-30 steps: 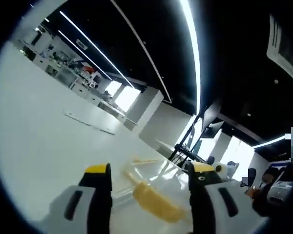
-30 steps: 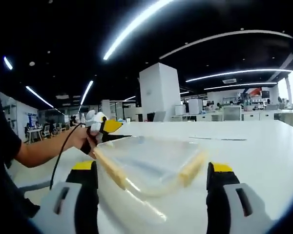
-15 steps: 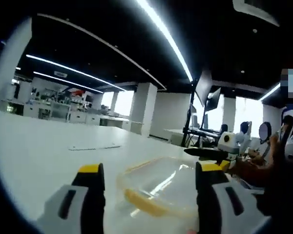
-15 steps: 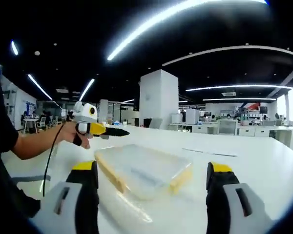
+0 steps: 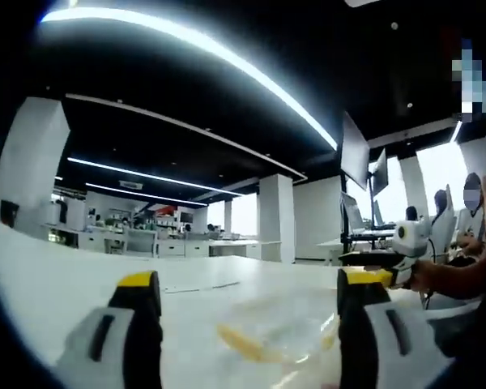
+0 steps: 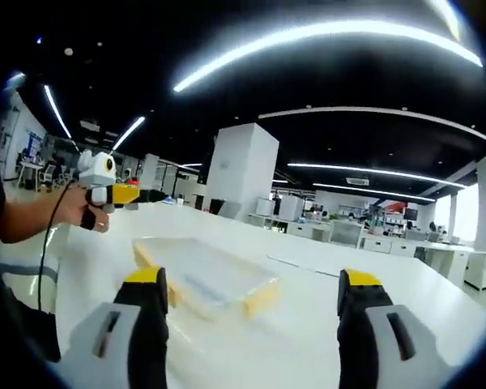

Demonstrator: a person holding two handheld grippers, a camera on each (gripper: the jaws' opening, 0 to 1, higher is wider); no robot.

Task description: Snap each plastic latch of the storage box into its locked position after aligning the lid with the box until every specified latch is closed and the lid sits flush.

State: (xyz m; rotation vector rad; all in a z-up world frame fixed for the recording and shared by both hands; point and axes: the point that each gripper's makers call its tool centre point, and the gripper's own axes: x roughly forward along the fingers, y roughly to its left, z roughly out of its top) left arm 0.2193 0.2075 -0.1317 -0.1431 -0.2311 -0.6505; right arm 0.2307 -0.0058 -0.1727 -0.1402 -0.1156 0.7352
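In the right gripper view, the right tongs point(image 6: 249, 284) stand wide apart at the bottom and hold nothing. Just beyond them the box point(image 6: 202, 277), clear with a clear lid and yellow latches at its sides, lies flat on the white surface point(image 6: 308, 324). No brand or writing can be read on it, and whether the latches are snapped down cannot be told at this size. Farther on the left, a hand point(image 6: 87, 217) holds the left tongs point(image 6: 151, 195) above the surface, well apart from the box; the tips are dark and small there.

In the left gripper view, the left tongs point(image 5: 247, 284) are also wide and empty. Between and beyond them the box point(image 5: 279, 336) is blurred, with one yellow latch point(image 5: 241, 344) visible, and its lower part is cut off by the edge. At the right, the right tongs point(image 5: 364, 258) are held by a hand point(image 5: 428, 275). Far behind are pillars, desks and monitors; a small red sign there is too small to read.
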